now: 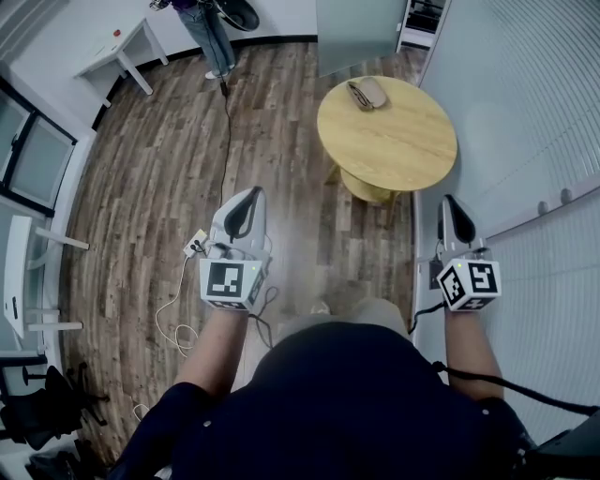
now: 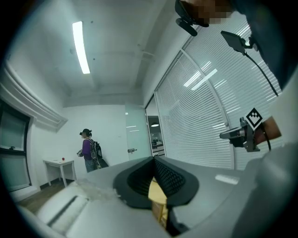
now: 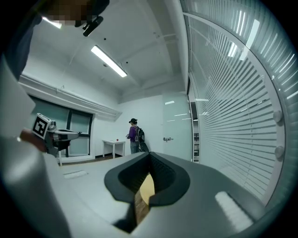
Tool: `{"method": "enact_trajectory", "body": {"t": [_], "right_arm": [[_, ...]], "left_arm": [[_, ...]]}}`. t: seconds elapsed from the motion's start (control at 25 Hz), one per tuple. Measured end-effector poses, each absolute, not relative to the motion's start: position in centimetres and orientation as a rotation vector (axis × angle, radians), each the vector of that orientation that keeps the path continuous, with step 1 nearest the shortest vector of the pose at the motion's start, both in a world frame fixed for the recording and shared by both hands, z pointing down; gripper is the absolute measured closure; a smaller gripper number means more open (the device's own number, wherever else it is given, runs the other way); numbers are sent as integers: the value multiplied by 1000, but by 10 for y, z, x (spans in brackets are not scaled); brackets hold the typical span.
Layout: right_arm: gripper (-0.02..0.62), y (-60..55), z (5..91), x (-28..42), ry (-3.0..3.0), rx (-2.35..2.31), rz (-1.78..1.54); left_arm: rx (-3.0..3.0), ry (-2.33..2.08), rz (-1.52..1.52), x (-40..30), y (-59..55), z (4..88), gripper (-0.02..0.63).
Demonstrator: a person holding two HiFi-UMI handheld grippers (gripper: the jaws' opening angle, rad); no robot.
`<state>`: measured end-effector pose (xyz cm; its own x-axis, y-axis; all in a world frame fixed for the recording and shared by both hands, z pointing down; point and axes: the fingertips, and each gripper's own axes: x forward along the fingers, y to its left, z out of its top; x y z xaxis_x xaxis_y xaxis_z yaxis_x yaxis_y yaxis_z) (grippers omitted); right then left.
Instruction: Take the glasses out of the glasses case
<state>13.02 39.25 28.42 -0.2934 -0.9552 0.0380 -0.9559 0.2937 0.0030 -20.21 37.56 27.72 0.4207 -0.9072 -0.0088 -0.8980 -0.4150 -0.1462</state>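
A beige glasses case (image 1: 367,94) lies on the far part of a round wooden table (image 1: 403,141); it is too small to tell whether its lid is up. Both grippers are held level over the wood floor, short of the table's near edge. My left gripper (image 1: 251,194) is to the left of the table, its jaws shut with nothing between them (image 2: 154,160). My right gripper (image 1: 450,202) is just below the table's right side, jaws also shut and empty (image 3: 149,154). A sliver of the yellow table (image 3: 146,188) shows below the closed tips.
White blinds (image 1: 544,141) run close along the right. A power strip with cables (image 1: 195,246) lies on the floor left of my left gripper. A person in a purple top (image 1: 202,23) stands at the back by a small white table (image 1: 122,47). A dark chair (image 1: 47,403) is at lower left.
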Motion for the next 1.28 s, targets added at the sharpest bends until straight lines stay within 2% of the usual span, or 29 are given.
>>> {"method": "enact_trajectory", "body": {"t": [0.6, 1.28], "right_arm": [[586, 299, 293, 81, -2598, 1728, 79], [586, 101, 284, 77, -2687, 1727, 98]], "left_arm": [[-2545, 1663, -176, -237, 293, 293, 600], [-2494, 1633, -267, -232, 103, 266, 600]]}}
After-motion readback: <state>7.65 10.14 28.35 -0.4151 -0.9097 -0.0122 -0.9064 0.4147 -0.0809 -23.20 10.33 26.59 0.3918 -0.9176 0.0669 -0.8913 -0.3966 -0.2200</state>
